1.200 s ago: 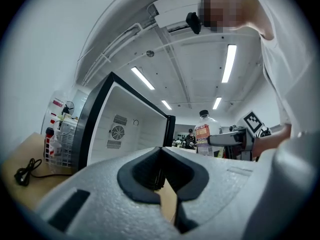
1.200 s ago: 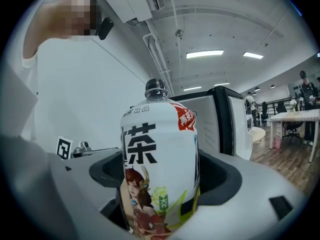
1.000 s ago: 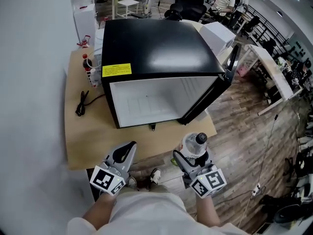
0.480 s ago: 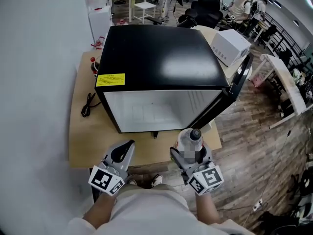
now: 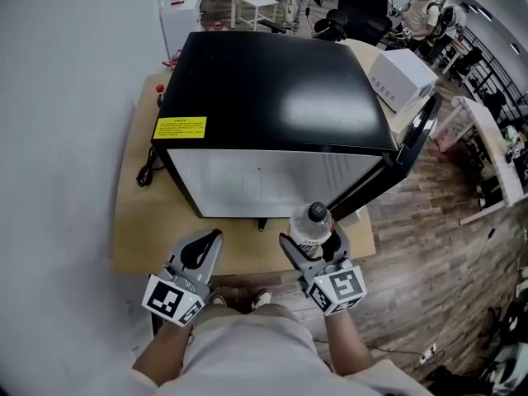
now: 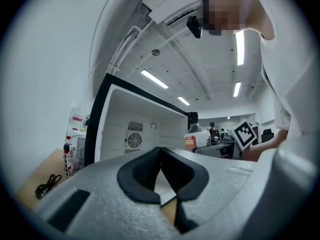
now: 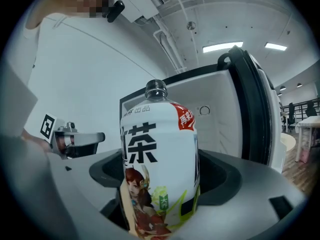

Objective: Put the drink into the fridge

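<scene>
A small black fridge [image 5: 272, 97] stands on a wooden table [image 5: 136, 229], its door [image 5: 388, 167] swung open to the right and its white inside [image 5: 256, 184] facing me. My right gripper [image 5: 309, 242] is shut on a drink bottle [image 5: 312, 225] with a white label and dark cap, held upright just in front of the fridge opening, right of centre. The right gripper view shows the bottle [image 7: 159, 169] filling the jaws, the fridge inside [image 7: 210, 129] behind it. My left gripper [image 5: 202, 250] is shut and holds nothing, near the table's front edge. In the left gripper view, its jaws meet before the fridge cavity [image 6: 130, 134].
A black power cord [image 5: 147, 170] lies on the table left of the fridge, with small bottles [image 5: 159, 106] behind it. A white box [image 5: 402, 77] sits at the table's far right. Wooden floor, desks and office chairs lie beyond to the right. A white wall runs along the left.
Both grippers have come closer to the fridge front. The bottle in the right gripper has moved up and left, from past the table's edge to just before the opening.
</scene>
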{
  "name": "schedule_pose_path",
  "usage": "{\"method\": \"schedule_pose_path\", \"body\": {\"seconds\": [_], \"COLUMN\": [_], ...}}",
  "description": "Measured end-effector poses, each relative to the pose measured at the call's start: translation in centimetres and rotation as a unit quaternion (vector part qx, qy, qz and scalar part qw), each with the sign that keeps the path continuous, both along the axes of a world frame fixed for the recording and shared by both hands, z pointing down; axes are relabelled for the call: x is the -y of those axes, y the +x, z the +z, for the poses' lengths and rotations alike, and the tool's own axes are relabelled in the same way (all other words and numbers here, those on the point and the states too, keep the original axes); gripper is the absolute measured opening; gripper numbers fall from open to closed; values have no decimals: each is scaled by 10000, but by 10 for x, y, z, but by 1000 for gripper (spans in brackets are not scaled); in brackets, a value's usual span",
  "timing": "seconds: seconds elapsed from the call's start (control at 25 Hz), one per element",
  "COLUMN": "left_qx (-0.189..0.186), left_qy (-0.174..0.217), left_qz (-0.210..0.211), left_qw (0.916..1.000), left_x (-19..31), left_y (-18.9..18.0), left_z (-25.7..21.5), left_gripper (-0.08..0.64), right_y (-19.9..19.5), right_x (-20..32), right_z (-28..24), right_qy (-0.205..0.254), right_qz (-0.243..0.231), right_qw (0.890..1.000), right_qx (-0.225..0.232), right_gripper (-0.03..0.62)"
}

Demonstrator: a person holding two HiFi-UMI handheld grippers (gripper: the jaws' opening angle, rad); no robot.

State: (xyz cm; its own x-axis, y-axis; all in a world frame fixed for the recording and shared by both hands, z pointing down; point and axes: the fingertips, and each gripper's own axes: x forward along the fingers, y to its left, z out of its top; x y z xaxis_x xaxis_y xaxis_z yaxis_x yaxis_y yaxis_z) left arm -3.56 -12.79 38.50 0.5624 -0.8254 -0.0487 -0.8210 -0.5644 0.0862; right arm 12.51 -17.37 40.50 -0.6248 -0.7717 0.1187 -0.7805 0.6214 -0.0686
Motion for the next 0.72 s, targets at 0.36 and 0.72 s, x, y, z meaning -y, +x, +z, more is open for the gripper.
{"method": "schedule_pose_path", "body": {"seconds": [0.36, 0.72], "left_qx": [165, 142], "left_qy": [-33, -90], "left_qz": [-133, -367], "left_qw": [9998, 9992], "left_x": [13, 21], "left_y": [-1, -6], "left_z": [8, 20], "left_gripper": [12, 12], "right_y": [-16, -20], "right_x": [46, 84], "right_z": [22, 45], "right_qy": [121, 107], "right_qz": [-159, -114], "right_qw": [9997, 9997], "right_qx": [-134, -202], "right_gripper": [416, 416]}}
